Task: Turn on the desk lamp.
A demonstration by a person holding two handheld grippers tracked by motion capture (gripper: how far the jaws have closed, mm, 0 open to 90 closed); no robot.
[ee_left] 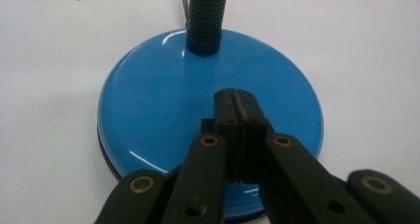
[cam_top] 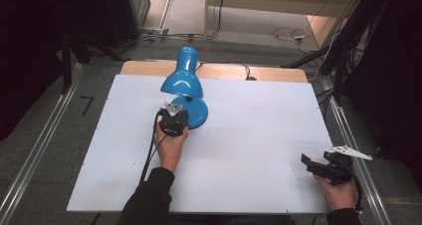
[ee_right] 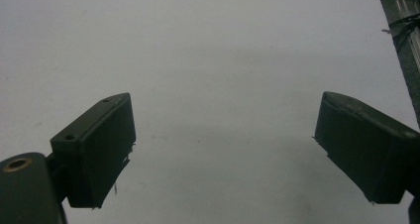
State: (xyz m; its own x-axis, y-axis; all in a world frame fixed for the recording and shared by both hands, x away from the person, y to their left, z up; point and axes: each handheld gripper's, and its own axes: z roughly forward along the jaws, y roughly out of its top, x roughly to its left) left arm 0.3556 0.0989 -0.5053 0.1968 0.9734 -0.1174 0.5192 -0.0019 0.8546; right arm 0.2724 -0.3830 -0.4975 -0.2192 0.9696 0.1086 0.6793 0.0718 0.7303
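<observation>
A blue desk lamp [cam_top: 185, 85] stands on the white board [cam_top: 259, 135] that covers the table, a little toward eleven o'clock from the board's middle. Its round base [ee_left: 163, 110] sits flat on the board, the ribbed black neck [ee_left: 207, 11] rises from the far part of the base, and the shade [cam_top: 182, 80] leans over it toward the far edge. A dark cord [cam_top: 244, 68] runs off the back of the board at about twelve o'clock.

The left gripper [cam_top: 173, 116] is held in the left hand [cam_top: 170, 145] right at the lamp, coming in from about six o'clock of the base. In the left gripper view its jaws are pressed together with nothing between them (the pads [ee_left: 229, 115] meet along a thin seam), and their tips lie over the near part of the glossy base; whether they touch the surface I cannot tell.

The right gripper [cam_top: 318, 165] is well apart from the lamp, out at about four o'clock near the board's right edge, held in the right hand [cam_top: 341, 192]. Its jaws are spread wide, with bare white board between them in the right gripper view.
</observation>
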